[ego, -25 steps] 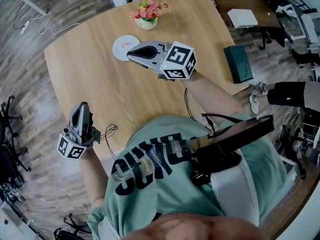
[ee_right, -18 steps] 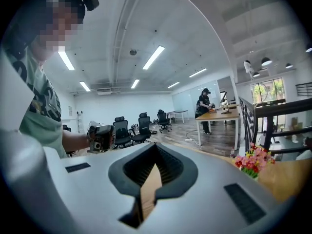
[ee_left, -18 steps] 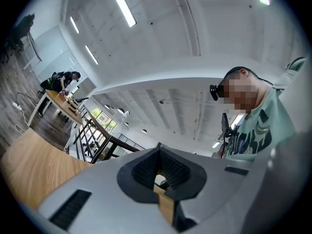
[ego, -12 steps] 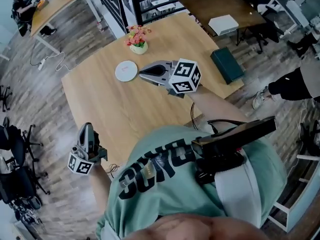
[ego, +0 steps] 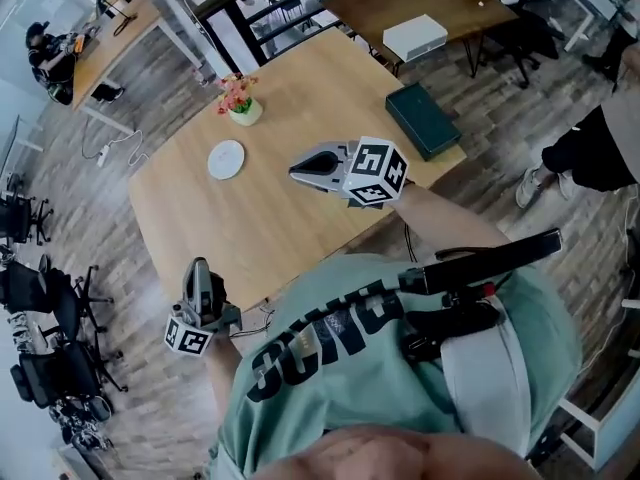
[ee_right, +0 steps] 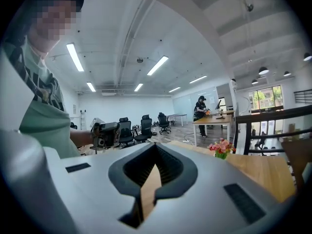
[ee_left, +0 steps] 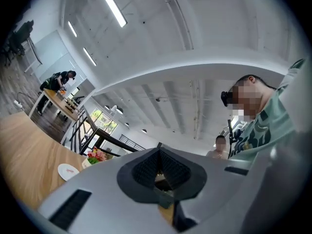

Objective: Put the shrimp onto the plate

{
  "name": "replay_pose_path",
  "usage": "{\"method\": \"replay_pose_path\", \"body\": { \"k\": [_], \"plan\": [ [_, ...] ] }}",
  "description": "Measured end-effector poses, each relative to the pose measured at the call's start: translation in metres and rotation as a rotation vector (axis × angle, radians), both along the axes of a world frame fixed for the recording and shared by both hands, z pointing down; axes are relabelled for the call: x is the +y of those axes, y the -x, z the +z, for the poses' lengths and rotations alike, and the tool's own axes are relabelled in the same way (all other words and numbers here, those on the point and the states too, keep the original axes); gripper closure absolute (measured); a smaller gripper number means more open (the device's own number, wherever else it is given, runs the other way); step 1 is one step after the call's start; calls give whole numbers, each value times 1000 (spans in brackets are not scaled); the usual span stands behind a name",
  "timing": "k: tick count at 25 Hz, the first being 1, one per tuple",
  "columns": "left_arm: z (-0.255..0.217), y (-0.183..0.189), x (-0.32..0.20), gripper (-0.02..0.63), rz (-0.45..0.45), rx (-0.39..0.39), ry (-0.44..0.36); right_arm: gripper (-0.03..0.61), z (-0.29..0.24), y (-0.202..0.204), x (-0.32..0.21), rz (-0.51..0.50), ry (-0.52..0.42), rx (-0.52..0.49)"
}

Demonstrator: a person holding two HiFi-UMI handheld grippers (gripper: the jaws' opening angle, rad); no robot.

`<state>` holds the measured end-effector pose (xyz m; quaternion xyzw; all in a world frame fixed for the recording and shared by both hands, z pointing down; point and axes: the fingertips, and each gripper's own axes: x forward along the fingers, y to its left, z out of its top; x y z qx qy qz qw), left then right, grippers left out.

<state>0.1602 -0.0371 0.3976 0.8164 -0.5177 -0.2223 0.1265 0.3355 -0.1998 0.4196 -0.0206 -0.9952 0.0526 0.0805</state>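
Observation:
A small white plate (ego: 227, 159) lies on the wooden table (ego: 300, 78) at its far left; in the left gripper view the plate (ee_left: 68, 170) carries a small pinkish thing, apparently the shrimp. My right gripper (ego: 296, 171) hovers over the table's middle, right of the plate and apart from it, shut with nothing held. Its jaws (ee_right: 156, 147) meet at the tip. My left gripper (ego: 200, 273) is shut and empty at the table's near left edge, and in its own view (ee_left: 159, 150) it points up over the table.
A pot of pink flowers (ego: 240, 103) stands just beyond the plate. A dark green book (ego: 425, 120) lies at the table's right edge. Behind is another table with a white box (ego: 414, 36). Office chairs (ego: 45, 368) stand at the left. A person's legs (ego: 590, 153) are at right.
The right gripper has drawn back from the plate toward the table's middle. The left gripper has moved back to the near edge. The head view now takes in more of the room.

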Motion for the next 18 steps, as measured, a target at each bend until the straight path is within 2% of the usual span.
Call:
{"method": "replay_pose_path", "body": {
  "k": [3,9,13,18],
  "plan": [
    [-8,-24,-5,607,35,-55,3,572,5,-21,1,29,14,-8],
    [-21,-17,4,607,71,-77,-29,572,-11,-29,9,75,-32,-26],
    [-26,4,22,607,77,-94,-53,572,-5,-10,29,77,-28,-20],
    [-26,29,31,607,79,-72,-60,572,-16,15,42,66,-60,-19]
  ]
}}
